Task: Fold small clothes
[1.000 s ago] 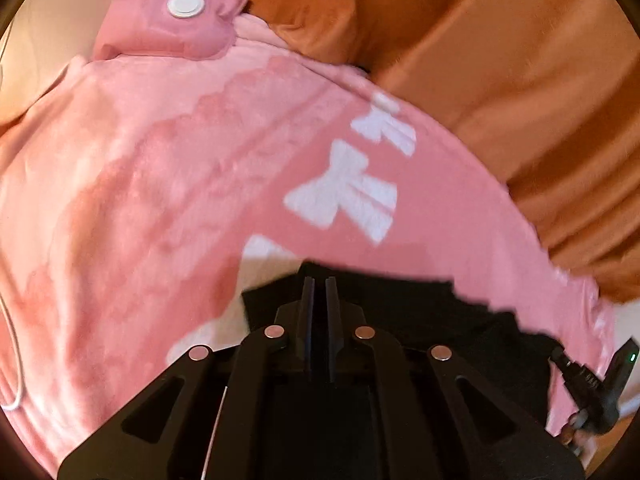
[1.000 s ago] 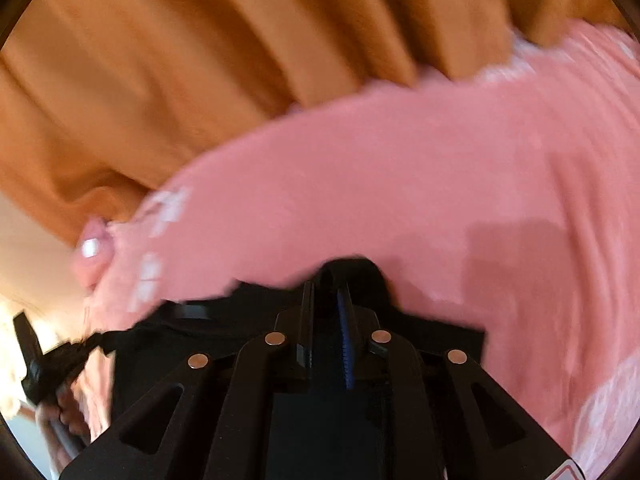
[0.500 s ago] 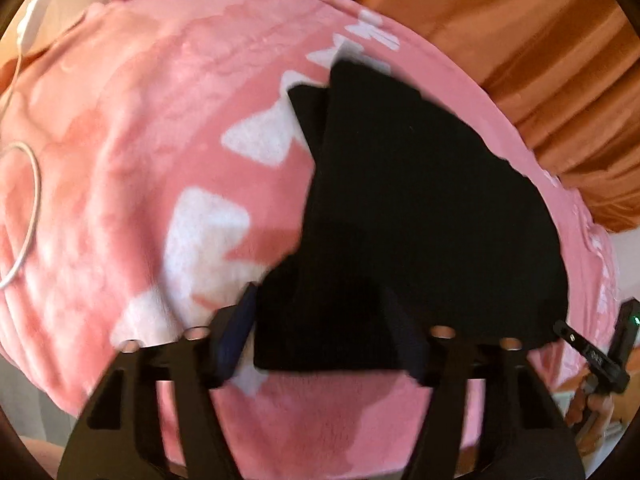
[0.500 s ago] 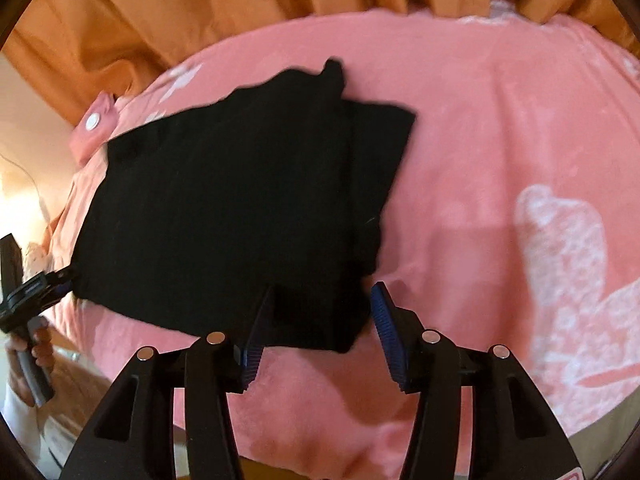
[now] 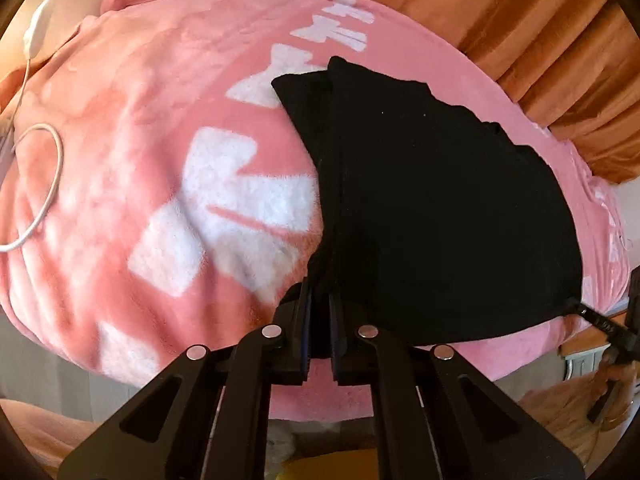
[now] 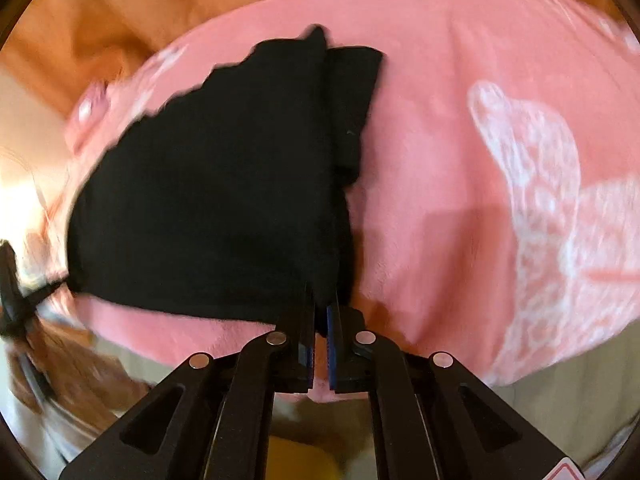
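Black garment [image 5: 440,208] now pinched by both closed hand-held grippers.

Left gripper [image 5: 320,300] jaws just closed on black garment's [image 5: 440,208] near-left corner. Garment lies flat on pink blanket [image 5: 120,168] (white bow print).

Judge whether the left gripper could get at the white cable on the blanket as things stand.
Probably not at once: the left gripper is shut on the black garment. The cable lies uncovered on the blanket.

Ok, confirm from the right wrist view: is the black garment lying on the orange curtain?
No, the black garment lies on the pink blanket.
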`<state>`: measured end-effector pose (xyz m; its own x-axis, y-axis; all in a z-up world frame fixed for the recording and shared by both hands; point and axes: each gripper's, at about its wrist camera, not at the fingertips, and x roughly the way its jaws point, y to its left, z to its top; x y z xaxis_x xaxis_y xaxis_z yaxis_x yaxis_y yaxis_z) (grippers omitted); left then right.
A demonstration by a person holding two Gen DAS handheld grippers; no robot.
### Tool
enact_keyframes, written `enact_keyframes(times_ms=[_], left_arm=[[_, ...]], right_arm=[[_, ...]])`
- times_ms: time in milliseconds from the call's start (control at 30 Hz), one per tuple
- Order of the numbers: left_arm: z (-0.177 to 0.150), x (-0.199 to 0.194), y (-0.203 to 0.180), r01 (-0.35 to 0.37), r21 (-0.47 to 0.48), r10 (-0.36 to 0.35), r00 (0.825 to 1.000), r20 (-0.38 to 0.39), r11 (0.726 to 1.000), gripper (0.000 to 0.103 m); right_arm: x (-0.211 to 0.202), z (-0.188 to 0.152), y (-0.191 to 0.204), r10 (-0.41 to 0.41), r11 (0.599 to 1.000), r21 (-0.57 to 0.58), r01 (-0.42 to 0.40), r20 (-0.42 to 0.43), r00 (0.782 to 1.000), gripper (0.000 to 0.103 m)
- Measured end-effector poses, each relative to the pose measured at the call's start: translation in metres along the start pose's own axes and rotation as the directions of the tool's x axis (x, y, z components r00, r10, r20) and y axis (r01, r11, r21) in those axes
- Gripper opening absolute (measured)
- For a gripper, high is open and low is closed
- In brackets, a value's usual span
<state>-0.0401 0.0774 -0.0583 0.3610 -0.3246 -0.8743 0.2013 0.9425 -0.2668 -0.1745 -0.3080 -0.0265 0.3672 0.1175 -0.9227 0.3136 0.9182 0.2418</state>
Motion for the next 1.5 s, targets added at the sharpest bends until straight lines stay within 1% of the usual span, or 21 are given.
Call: enact_keyframes(times_ms=[100, 167, 200, 233, 267, 300, 400, 500, 567, 633, 667, 700, 767, 1000, 1100, 1167, 1267, 1333, 1367, 1400, 1500], left_arm=[[0.009, -0.021, -0.005, 0.005, 0.013, -0.005, 0.999, 0.042, 1.000, 0.015], [0.032, -0.043, -0.010, -0.009, 0.028, 0.005, 0.990, 0.140, 1.000, 0.053], [0.042, -0.046, -0.012, -0.018, 0.020, 0.015, 0.987, 0.159, 1.000, 0.087], [0.062, -0.046, -0.013, -0.034, -0.004, 0.034, 0.983, 0.180, 0.999, 0.096], [0.078, -0.041, -0.013, -0.052, -0.018, 0.054, 0.980, 0.190, 0.998, 0.095], [0.093, -0.034, -0.013, -0.091, -0.042, 0.097, 0.976, 0.193, 0.995, 0.095], [0.135, 0.020, 0.002, -0.168, -0.132, 0.180, 0.980, 0.088, 0.977, 0.095], [0.135, 0.055, 0.023, -0.137, -0.204, 0.134, 0.991, -0.026, 0.969, 0.089], [0.136, 0.050, 0.016, -0.117, -0.188, 0.127, 0.991, 0.044, 0.975, 0.088], [0.141, 0.057, 0.002, -0.082, -0.098, 0.087, 0.995, 0.047, 0.992, 0.050], [0.143, 0.060, -0.003, -0.100, -0.069, 0.104, 0.993, 0.056, 0.993, 0.041], [0.145, 0.060, -0.009, -0.089, -0.052, 0.092, 0.993, 0.071, 0.995, 0.007], [0.155, 0.055, -0.023, -0.025, -0.030, 0.028, 0.994, 0.106, 0.999, 0.009], [0.208, 0.014, -0.060, 0.055, 0.006, -0.054, 0.938, 0.343, 0.998, 0.007], [0.214, 0.040, -0.062, -0.051, -0.018, 0.054, 0.943, 0.330, 0.999, 0.007], [0.219, 0.081, -0.050, -0.138, -0.069, 0.151, 0.959, 0.239, 0.988, 0.008], [0.212, 0.090, -0.030, -0.045, -0.154, 0.070, 0.985, 0.160, 0.987, 0.012], [0.199, 0.069, -0.030, 0.071, -0.155, -0.041, 0.981, 0.191, 0.985, 0.045], [0.188, 0.058, -0.034, 0.109, -0.136, -0.080, 0.976, 0.202, 0.985, 0.054], [0.178, 0.050, -0.038, 0.126, -0.109, -0.101, 0.973, 0.206, 0.986, 0.064], [0.138, 0.048, -0.056, 0.102, -0.034, -0.097, 0.987, 0.130, 0.994, 0.076]], right_arm=[[-0.018, 0.006, -0.004, 0.027, 0.998, 0.060, -0.030, 0.043, 0.999, 0.010], [-0.039, 0.027, -0.005, 0.036, 0.997, 0.061, -0.044, 0.121, 0.992, 0.017], [-0.043, 0.039, -0.006, 0.036, 0.998, 0.055, -0.044, 0.146, 0.989, 0.031], [-0.045, 0.056, -0.007, 0.035, 0.998, 0.045, -0.044, 0.173, 0.984, 0.043], [-0.041, 0.075, -0.007, 0.045, 0.998, 0.029, -0.052, 0.187, 0.981, 0.069], [-0.034, 0.086, -0.009, 0.052, 0.998, 0.019, -0.057, 0.186, 0.981, 0.077], [0.013, 0.127, -0.013, 0.002, 1.000, 0.028, -0.005, 0.101, 0.995, 0.077], [0.054, 0.135, -0.019, 0.010, 0.997, 0.077, -0.010, 0.004, 1.000, 0.077], [0.057, 0.135, -0.016, 0.004, 0.998, 0.066, -0.006, 0.039, 0.999, 0.079], [0.058, 0.137, -0.008, -0.014, 1.000, 0.009, 0.014, 0.053, 0.999, 0.060], [0.058, 0.139, -0.006, 0.012, 1.000, -0.003, -0.012, 0.063, 0.998, 0.018], [0.057, 0.147, -0.007, 0.065, 0.998, 0.008, -0.065, 0.065, 0.996, 0.013], [0.041, 0.153, 0.000, 0.059, 0.998, -0.019, -0.057, 0.138, 0.989, 0.010], [-0.028, 0.187, -0.011, 0.048, 0.999, -0.017, -0.045, 0.386, 0.921, 0.009], [0.013, 0.205, -0.053, -0.062, 0.996, 0.081, 0.039, 0.300, 0.952, 0.011], [0.054, 0.216, -0.065, -0.112, 0.989, 0.122, 0.089, 0.197, 0.974, 0.014], [0.058, 0.213, -0.074, -0.122, 0.986, 0.137, 0.100, 0.164, 0.979, 0.020], [0.030, 0.208, -0.067, -0.118, 0.990, 0.097, 0.100, 0.209, 0.971, 0.037], [0.020, 0.201, -0.066, -0.113, 0.992, 0.087, 0.096, 0.223, 0.968, 0.062], [0.012, 0.189, -0.067, -0.098, 0.993, 0.081, 0.082, 0.221, 0.970, 0.075], [0.025, 0.156, -0.065, 0.019, 0.998, 0.067, -0.022, 0.039, 0.999, 0.076]])
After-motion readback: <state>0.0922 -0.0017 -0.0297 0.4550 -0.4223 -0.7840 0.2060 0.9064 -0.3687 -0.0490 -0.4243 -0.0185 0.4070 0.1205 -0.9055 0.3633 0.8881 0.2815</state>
